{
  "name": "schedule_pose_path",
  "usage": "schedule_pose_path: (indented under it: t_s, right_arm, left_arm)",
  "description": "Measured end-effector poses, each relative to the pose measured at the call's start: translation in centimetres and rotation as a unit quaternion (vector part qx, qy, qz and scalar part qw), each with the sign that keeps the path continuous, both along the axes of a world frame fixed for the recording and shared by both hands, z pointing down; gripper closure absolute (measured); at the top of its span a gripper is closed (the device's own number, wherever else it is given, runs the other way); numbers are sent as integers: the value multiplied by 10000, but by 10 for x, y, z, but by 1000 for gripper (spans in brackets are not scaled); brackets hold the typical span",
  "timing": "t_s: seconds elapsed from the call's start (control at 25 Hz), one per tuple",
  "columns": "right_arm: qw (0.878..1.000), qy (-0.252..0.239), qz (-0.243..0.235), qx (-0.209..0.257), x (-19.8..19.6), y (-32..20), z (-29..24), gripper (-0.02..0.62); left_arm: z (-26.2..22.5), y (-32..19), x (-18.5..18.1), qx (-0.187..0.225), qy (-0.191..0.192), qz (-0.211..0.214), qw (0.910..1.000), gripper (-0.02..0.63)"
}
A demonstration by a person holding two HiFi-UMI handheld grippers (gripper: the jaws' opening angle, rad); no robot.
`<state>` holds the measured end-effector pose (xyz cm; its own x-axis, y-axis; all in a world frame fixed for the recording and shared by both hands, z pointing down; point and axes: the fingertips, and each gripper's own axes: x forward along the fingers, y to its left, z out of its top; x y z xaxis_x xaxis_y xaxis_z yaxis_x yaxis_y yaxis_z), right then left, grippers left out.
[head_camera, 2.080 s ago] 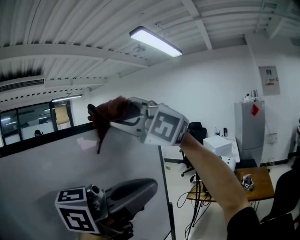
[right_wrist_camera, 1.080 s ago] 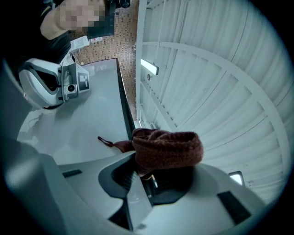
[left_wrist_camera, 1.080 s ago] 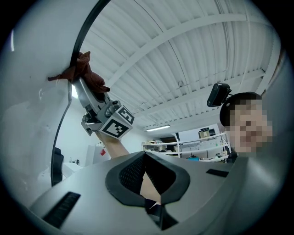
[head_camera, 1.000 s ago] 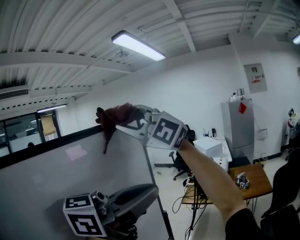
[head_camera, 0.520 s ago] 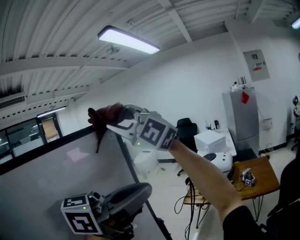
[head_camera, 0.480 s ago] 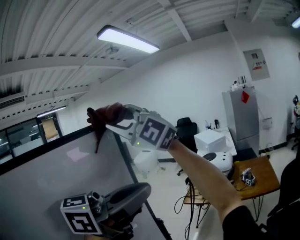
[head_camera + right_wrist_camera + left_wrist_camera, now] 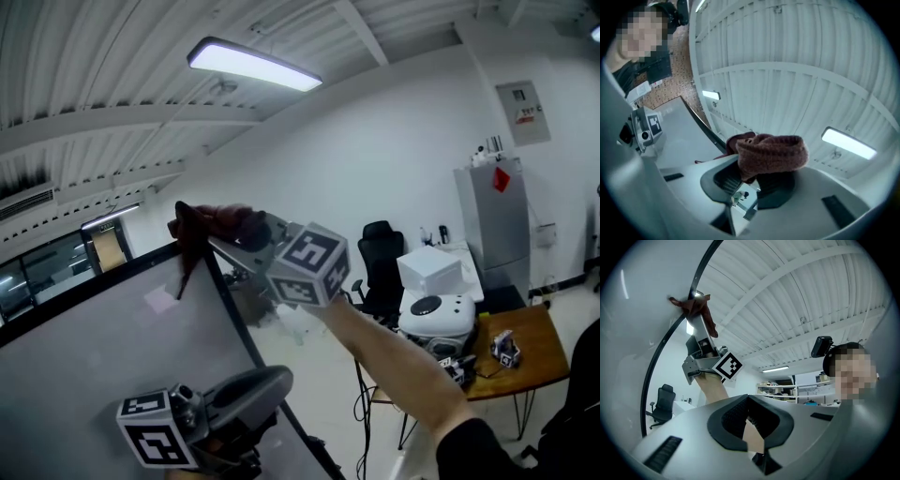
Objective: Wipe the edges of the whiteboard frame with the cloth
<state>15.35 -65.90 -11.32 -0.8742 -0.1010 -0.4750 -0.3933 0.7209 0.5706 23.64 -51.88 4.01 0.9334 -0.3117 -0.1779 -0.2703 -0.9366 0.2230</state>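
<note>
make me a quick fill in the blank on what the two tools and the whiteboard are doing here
1. The right tool is shut on a dark red ____.
2. It presses that against the top ____ of the whiteboard frame.
3. The left tool, held lower, has its jaws ____ with nothing between them.
4. The office chair in the background is ____ in colour.

Missing words: cloth; corner; shut; black.
</note>
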Motion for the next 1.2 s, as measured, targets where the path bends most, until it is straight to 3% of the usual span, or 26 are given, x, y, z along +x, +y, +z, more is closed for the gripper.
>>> schedule_pose_path:
  t_s: [0.2,0.4,0.68,1.2]
  right_arm:
    - [9950,-101,-564,-819,6,-7,4,509]
    - [9825,-124,-1119,-1485,5,-19,17,509]
    - [9771,76,-1360,-1637,3,-23,44,509]
    - [9349,390,-2222,-2742,-9,-34,87,509]
  left_arm:
    - [4,-3,7,-56,-5,-26,10000,609]
    - [6,-10,9,-130,3,-93,9999,609]
    - [17,-21,21,-245,-36,-146,9996,609]
    - [54,-32,30,-644,7,47,9979,609]
